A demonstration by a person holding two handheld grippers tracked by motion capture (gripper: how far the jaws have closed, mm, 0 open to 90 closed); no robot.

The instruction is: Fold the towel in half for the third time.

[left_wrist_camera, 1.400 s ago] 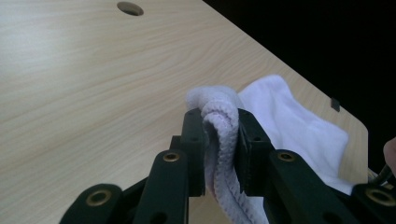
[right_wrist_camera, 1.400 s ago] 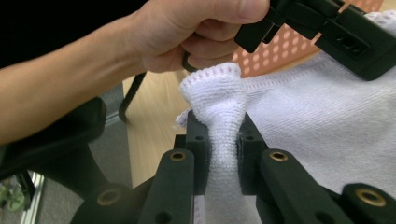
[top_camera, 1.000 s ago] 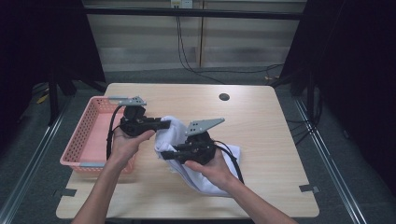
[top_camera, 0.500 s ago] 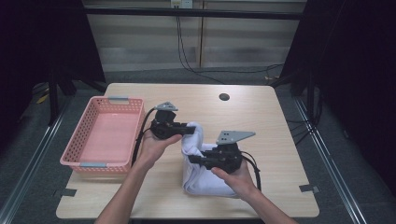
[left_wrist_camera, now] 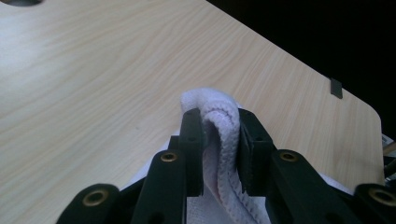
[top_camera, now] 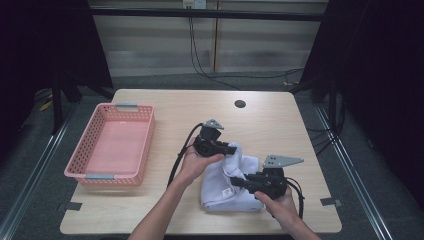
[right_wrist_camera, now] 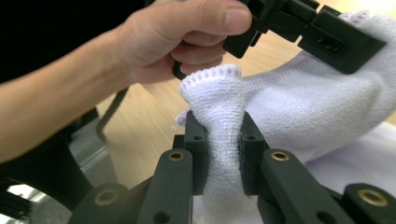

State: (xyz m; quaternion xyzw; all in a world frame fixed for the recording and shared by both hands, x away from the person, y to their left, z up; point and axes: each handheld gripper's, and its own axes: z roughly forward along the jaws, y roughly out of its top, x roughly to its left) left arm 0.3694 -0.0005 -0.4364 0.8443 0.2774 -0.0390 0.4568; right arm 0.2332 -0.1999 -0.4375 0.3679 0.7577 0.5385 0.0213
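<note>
Here both grippers have hold of the white towel point(top_camera: 230, 187), which lies in a loose heap on the desk point(top_camera: 280, 125) in the lower middle of the high view, right of the pink basket point(top_camera: 112, 147). The left gripper point(top_camera: 234, 148), held in the left hand point(top_camera: 197, 162) near the centre of that frame, is closed on the towel's upper edge; in the left gripper view its two black jaws stand close together in the lower middle of the picture, with a hemmed fold of towel point(left_wrist_camera: 219, 116) pinched between them and rising in a small hump above their tips. The right gripper point(top_camera: 235, 181), gripped by the right hand point(top_camera: 277, 205) toward the lower right of the high view, is clamped on another part of the towel's edge; in the right gripper view a thick twist of terry cloth point(right_wrist_camera: 217, 121) is squeezed between its jaws and fans out above them, stitched hem uppermost. Farther off in the upper part of that view the left hand point(right_wrist_camera: 187, 42) shows, with its gripper's black body at the upper right over the cloth. A dark round hole point(top_camera: 240, 104) sits in the desk near its far edge, well apart from the towel. The basket stands at the left of the desk
</note>
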